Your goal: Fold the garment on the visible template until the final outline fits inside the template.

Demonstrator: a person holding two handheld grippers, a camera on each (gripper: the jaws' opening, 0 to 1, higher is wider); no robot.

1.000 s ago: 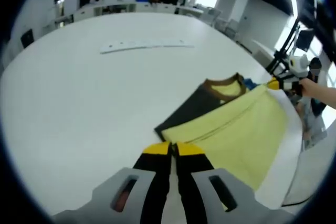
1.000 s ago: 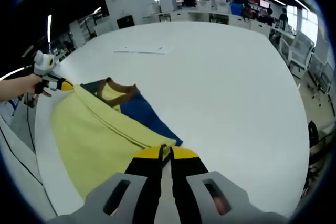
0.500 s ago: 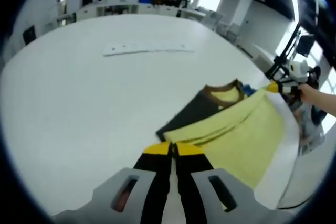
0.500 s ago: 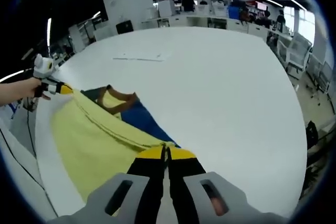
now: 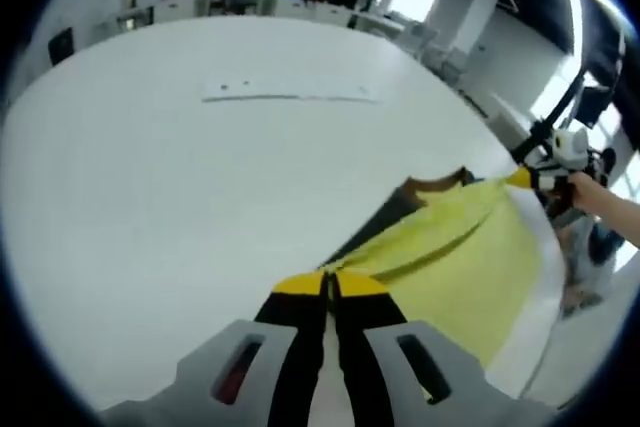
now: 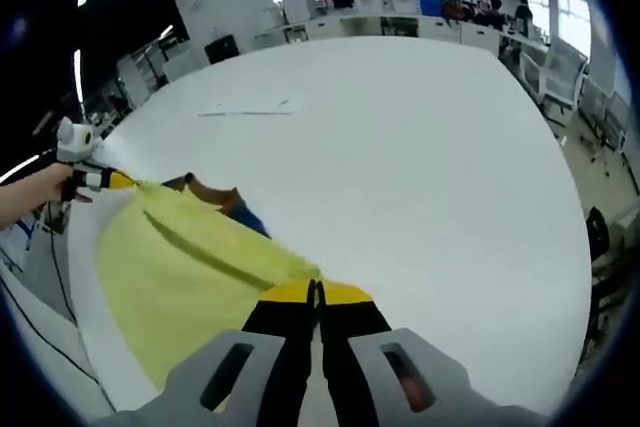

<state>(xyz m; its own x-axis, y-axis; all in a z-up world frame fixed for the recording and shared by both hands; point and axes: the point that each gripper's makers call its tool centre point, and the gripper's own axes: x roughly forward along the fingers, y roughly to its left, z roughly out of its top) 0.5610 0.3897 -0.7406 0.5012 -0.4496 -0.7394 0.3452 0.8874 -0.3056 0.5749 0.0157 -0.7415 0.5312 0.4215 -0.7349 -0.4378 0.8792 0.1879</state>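
In the left gripper view, the left gripper (image 5: 329, 282) is clenching one corner of the yellow cloth garment with a brown collar (image 5: 460, 247), which is stretching across the large white table (image 5: 150, 177) to the right gripper (image 5: 522, 178) gripped in a person's hand (image 5: 585, 187), while a long white strip (image 5: 290, 95) is lying well apart on the table. In the right gripper view, the right gripper (image 6: 315, 292) is pinching the garment's (image 6: 180, 257) near corner, and the left gripper (image 6: 115, 180) is grasping the far corner.
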